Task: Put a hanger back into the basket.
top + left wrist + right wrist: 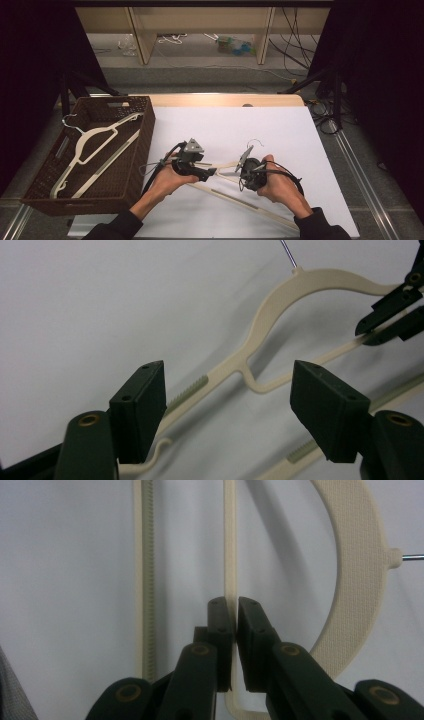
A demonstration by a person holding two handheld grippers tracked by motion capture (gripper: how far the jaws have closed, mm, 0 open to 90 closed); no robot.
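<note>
We see a cream plastic hanger (235, 192) lying flat on the white bench (280, 135), in the near half, roughly mid-width, its long bar running toward the near right corner. Its wire hook (255, 142) points toward the far edge. The left claw (209, 173) sits just over the hanger's left shoulder with jaws spread wide. In the left gripper view the left claw (227, 405) has the hanger (280, 305) arm passing between the two jaws, and neither pad (142, 400) touches it. The right claw (241, 172) is at the middle of the hanger, just below the neck. In the right gripper view the right claw (234, 630) is pinched closed on a thin straight strip of the hanger (350, 580), pads (220, 625) tight on both sides of it. The ribbed bar runs parallel to the left of that strip, and the curved shoulder arcs to the right. The two claws are near each other but apart, and the right claw's tips (390, 315) show at the upper right of the left gripper view, clamped on the hanger. A brown woven basket (135, 165) sits at the left edge of the bench, well apart from both claws. It holds a second cream hanger (92, 145) lying diagonally inside, with its metal hook toward the basket's far left corner. Both of the person's hands come in from the near edge.
</note>
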